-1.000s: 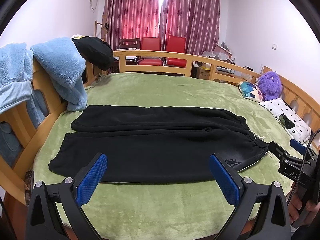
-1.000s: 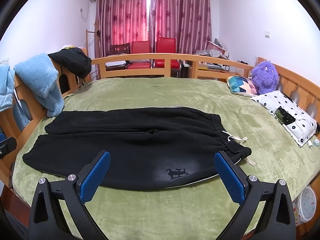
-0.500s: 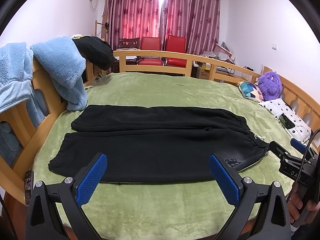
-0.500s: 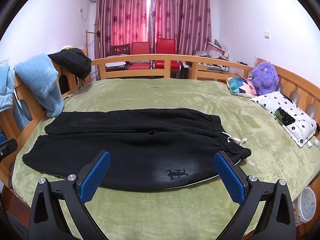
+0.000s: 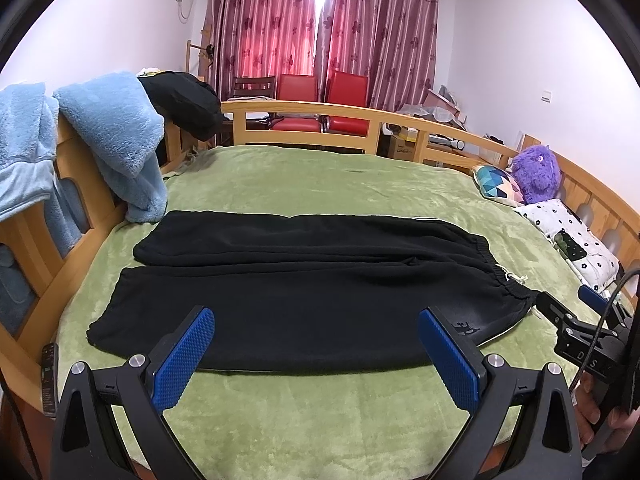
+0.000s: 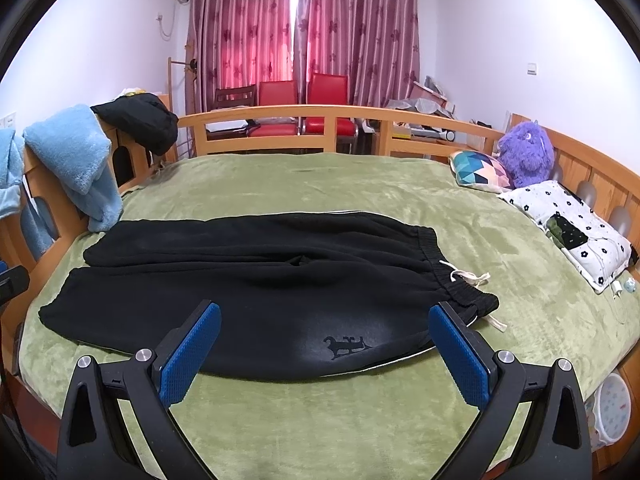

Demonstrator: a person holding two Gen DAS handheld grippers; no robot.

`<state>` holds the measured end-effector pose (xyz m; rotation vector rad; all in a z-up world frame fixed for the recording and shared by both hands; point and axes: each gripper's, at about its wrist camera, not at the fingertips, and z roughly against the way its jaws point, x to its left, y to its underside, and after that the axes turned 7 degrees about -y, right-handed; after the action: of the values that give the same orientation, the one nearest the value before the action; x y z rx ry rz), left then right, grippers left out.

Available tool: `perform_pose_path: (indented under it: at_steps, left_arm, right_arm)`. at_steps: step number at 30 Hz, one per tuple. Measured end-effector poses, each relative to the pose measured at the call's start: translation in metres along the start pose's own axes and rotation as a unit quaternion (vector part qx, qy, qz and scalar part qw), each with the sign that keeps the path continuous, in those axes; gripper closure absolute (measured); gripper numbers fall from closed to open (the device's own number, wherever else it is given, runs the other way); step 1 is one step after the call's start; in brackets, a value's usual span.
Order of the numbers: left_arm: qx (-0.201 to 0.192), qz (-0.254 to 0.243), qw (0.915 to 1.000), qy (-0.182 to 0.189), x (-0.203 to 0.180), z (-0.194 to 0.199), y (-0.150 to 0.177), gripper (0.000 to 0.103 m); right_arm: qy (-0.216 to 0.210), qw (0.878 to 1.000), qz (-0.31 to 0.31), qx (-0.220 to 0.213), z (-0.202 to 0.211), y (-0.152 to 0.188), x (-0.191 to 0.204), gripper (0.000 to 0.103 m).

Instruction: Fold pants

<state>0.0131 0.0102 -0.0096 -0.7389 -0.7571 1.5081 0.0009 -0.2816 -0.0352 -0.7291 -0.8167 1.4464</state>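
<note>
L claw (image 5: 316, 350) spread, empty, hovering short of the near edge; cuffs lie to its left, so L is nearer the cuff end; pants (image 5: 304, 276) flat on bed (image 5: 320, 412), unfolded, legs side by side, long axis L-R across both views; waistband points right; R claw (image 6: 325, 350) spread, empty, nearer waistband.

Black pants (image 5: 312, 280) flat on green bed (image 5: 320, 412) — left gripper (image 5: 316, 344) agape above.
</note>
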Motion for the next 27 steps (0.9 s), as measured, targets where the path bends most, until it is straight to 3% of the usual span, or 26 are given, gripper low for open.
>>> perform_pose_path:
  at_steps: [5, 9, 15, 21, 24, 27]
  left_arm:
    - [0.008, 0.02, 0.9998, -0.004, 0.003, -0.018, -0.002, 0.0]
    - [0.018, 0.03, 0.9993, -0.01, 0.011, -0.043, -0.001, 0.0]
    - [0.072, 0.064, 0.9953, 0.013, 0.035, -0.091, 0.014, 0.002]
    - [0.125, 0.075, 0.9892, -0.017, 0.062, -0.143, 0.042, 0.012]
    - [0.155, 0.085, 0.9837, -0.031, 0.074, -0.157, 0.064, 0.013]
    - [0.17, 0.094, 0.9802, -0.036, 0.078, -0.164, 0.08, 0.013]
  right_arm:
    - [-0.01, 1.0, 0.016, -0.009, -0.01, 0.007, -0.004, 0.001]
    - [0.014, 1.0, 0.02, 0.009, -0.031, 0.012, -0.01, 0.003]
    - [0.012, 0.998, -0.022, 0.055, -0.064, 0.023, -0.035, 0.006]
    - [0.018, 0.992, -0.041, 0.122, -0.108, 0.043, -0.063, 0.018]
    - [0.048, 0.984, -0.044, 0.167, -0.122, 0.054, -0.07, 0.032]
    - [0.055, 0.984, -0.06, 0.159, -0.109, 0.06, -0.073, 0.035]
